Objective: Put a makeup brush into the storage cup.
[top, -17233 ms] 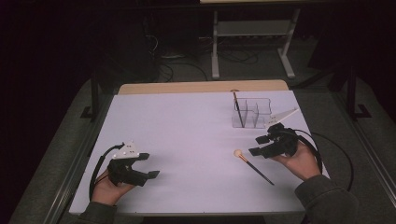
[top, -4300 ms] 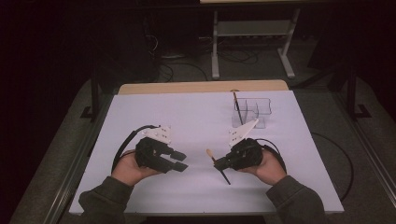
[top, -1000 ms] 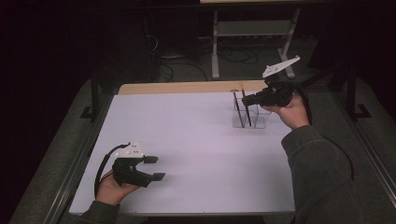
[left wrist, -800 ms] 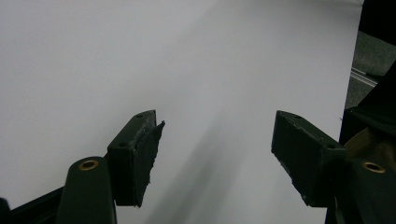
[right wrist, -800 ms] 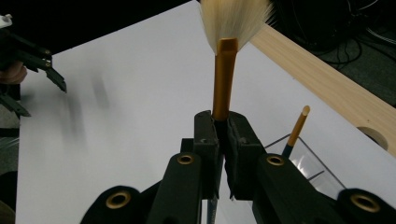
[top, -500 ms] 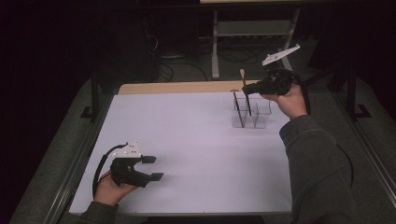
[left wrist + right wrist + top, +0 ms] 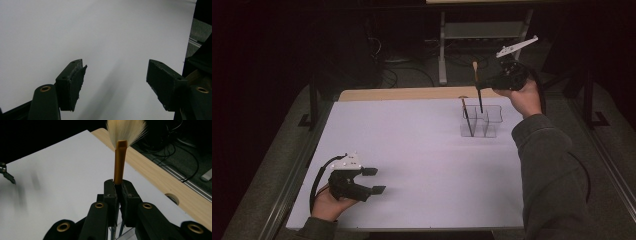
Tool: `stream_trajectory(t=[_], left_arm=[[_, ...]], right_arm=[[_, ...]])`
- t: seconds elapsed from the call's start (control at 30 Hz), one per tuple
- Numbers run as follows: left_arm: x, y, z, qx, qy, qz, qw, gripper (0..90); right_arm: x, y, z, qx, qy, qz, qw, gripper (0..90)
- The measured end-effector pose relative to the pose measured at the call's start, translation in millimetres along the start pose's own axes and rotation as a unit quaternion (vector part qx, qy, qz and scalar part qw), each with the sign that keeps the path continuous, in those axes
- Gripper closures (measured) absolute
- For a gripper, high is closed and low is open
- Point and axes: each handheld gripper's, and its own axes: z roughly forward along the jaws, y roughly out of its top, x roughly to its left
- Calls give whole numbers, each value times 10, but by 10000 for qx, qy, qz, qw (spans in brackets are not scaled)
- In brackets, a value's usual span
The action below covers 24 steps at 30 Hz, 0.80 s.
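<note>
The right gripper [image 7: 484, 80] was raised above the far right part of the tabletop [image 7: 422, 150], over a clear holder [image 7: 481, 121] with several compartments. Its fingers were fully closed on a brush [image 7: 478, 90], which stood nearly upright: bristles up, dark handle pointing down, lower end at the holder's rim. From the high view it could not be determined whether that end was inside a compartment or just above one. A second brush [image 7: 467, 116] leaned in the holder's left compartment.

The right gripper view supplied detail that the high view lacked. The fingers [image 7: 110, 200] clamped the brush [image 7: 120, 162] at the base of its gold ferrule, one pad on each side, with the pale bristles fanned out above them. A clear edge of the holder [image 7: 125, 233] was visible directly below the fingers. The wooden edge [image 7: 160, 175] of the table ran beyond the white tabletop [image 7: 50, 182], and the left gripper [image 7: 6, 173] appeared far off, well apart.

The left gripper [image 7: 372, 181] rested in the person's hand at the near left of the tabletop, well apart from holder and brushes. The left gripper view showed its fingers [image 7: 75, 82] standing wide open with nothing between them, bare white tabletop [image 7: 100, 32] beneath. The high view confirmed the gap but not the empty pads.
</note>
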Motion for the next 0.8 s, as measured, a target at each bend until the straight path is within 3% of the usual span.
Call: stream_trajectory(t=[0.37,0.8], left_arm=[[11,-13,-12,-23,3,-57,10000,294],[3,-13,-7,-34,-20,-30,10000,290]], right_arm=[[-65,111,16,-33,-189,17,9998,832],[-171,-17,84,-143,-369,232,9989,832]])
